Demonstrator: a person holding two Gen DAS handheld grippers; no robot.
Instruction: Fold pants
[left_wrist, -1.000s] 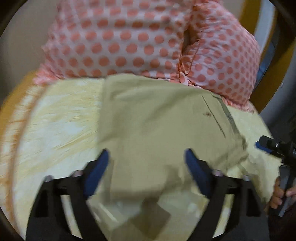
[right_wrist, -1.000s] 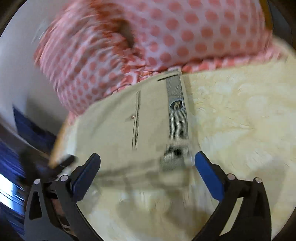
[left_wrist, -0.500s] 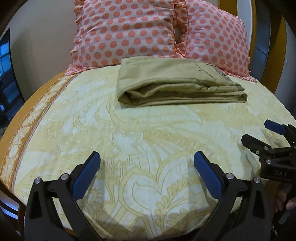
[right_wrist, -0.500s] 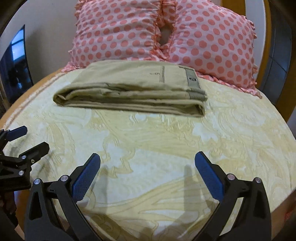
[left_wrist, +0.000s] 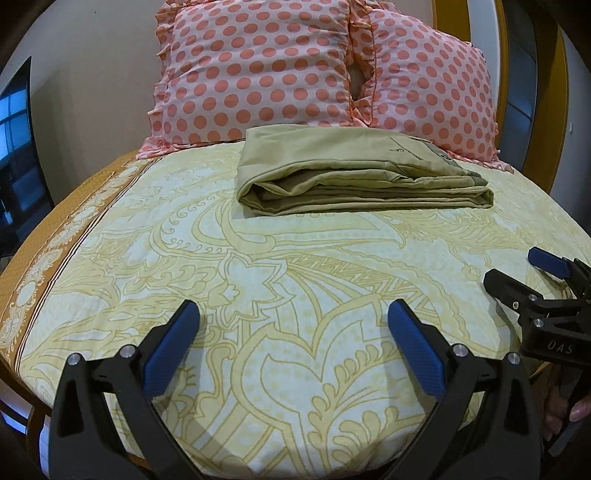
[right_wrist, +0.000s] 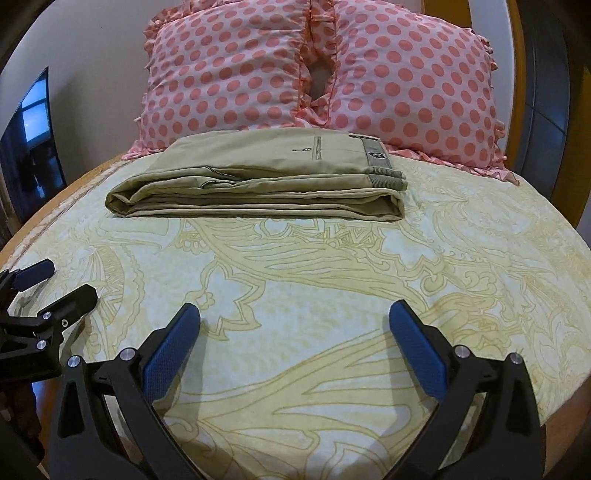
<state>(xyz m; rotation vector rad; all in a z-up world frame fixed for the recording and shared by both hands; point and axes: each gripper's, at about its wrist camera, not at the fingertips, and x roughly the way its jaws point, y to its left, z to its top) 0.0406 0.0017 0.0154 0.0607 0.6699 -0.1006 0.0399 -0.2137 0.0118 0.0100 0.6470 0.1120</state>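
Warm, even indoor light — soft shadows, sharp focus, strong fisheye bending at edges.

The only legible lettering is "DAS", in pale capitals on the black body of the right hand-held gripper (left_wrist: 554, 295), seen to the right of the left hand-held gripper (left_wrist: 291, 339). The emblem on the pants (right_wrist: 258, 177) waistband patch is too small to read.

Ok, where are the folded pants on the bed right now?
The khaki pants lie folded on the yellow bedspread, at the far end against the two polka-dot pillows, well ahead of both open grippers.
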